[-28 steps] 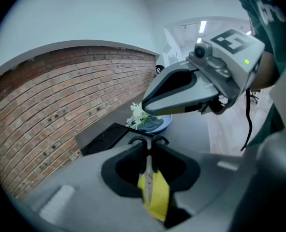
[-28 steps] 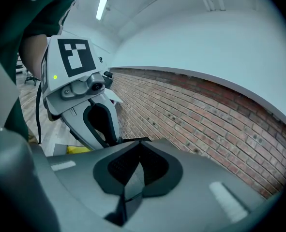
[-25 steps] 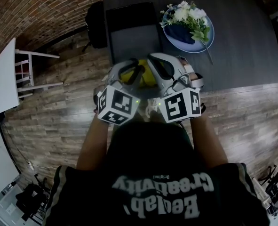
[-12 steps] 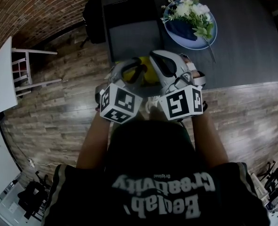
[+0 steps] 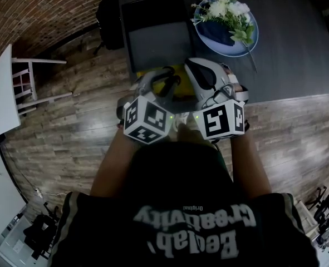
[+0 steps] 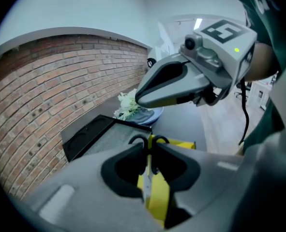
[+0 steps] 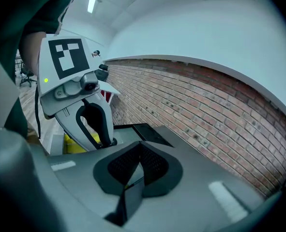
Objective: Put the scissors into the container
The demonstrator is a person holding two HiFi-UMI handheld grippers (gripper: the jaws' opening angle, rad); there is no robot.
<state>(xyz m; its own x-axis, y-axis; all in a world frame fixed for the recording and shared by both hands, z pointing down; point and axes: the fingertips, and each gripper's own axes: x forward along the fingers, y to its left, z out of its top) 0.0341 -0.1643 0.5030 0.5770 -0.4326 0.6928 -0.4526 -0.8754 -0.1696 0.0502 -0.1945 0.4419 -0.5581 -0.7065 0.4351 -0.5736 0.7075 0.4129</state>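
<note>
Left tool point(image 6: 149, 141): clamped on pair of scissors w/ black loop handles and steel blades point(image 6: 145, 178). Loops poke out past the jaw tips on the far side; blades run back between the pads. Grip looks firm and centred.

Right tool point(image 7: 137, 146): jaws together, nothing seen between them. It hangs just right of the left tool, roughly level w/ it, and touches no object.

Scissors are off the dark grey tabletop point(image 5: 286, 54), in the air above its near edge. Directly below them is a yellow box-shaped container point(image 6: 184, 144), sitting at that near edge. Can't tell from any view whether its top is open.

Farther along: black rectangular tray w/ grey floor point(image 5: 153, 24), far-left on the tabletop. Blue plate w/ white flowers point(image 5: 231, 35) is to its right. Both are well apart from the tools.

Step in hand (judgement): carry phase, w/ scissors picked up, held over the target and not yet put in. Yellow box is prob. the container, being the one right under the grip; the tray is the other candidate.

Next move calls for:
- line scissors up w/ the box opening
- bring left tool down until scissors are inside the walls
- only then part the jaws
- keep right tool clear, or use it to steady the box so it doesn't slide off the near edge
</note>
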